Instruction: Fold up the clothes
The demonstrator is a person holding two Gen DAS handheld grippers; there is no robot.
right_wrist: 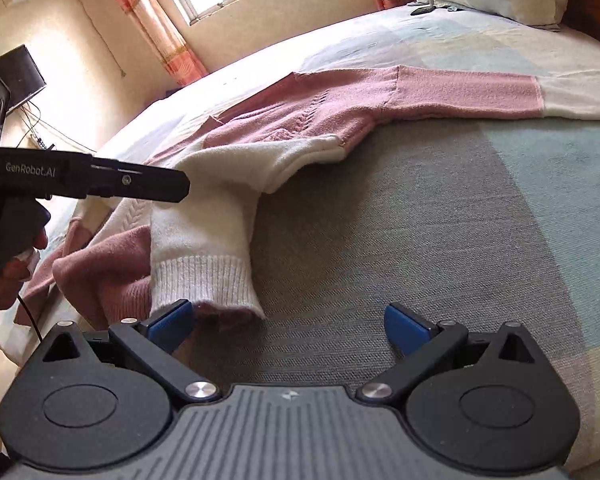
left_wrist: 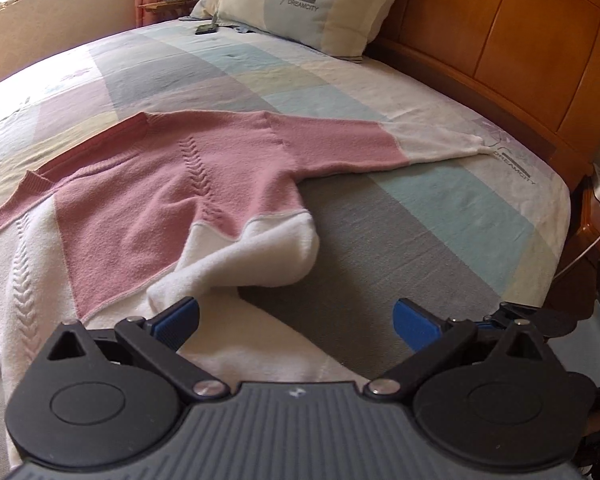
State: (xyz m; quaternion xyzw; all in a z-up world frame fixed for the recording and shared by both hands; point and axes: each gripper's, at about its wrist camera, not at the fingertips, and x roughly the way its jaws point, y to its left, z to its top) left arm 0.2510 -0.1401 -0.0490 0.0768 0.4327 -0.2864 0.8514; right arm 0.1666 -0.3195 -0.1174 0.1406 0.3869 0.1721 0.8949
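A pink and white knitted sweater (left_wrist: 140, 184) lies spread on the pastel checked bedspread (left_wrist: 440, 208), one sleeve stretched toward the wooden headboard (left_wrist: 500, 32), the other folded across its body. The left gripper (left_wrist: 296, 320) and the right gripper (right_wrist: 286, 322) both hover with jaws wide and empty, the right one just beside the white ribbed cuff (right_wrist: 204, 284).

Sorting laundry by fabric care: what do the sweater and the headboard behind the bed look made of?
The sweater looks like a soft, fuzzy knit, perhaps wool or acrylic: cable stitching down the body, a ribbed cuff and a matte nap. The fibre itself cannot be told. The headboard looks like orange-toned wood or veneer in panels with a smooth, slightly glossy finish.
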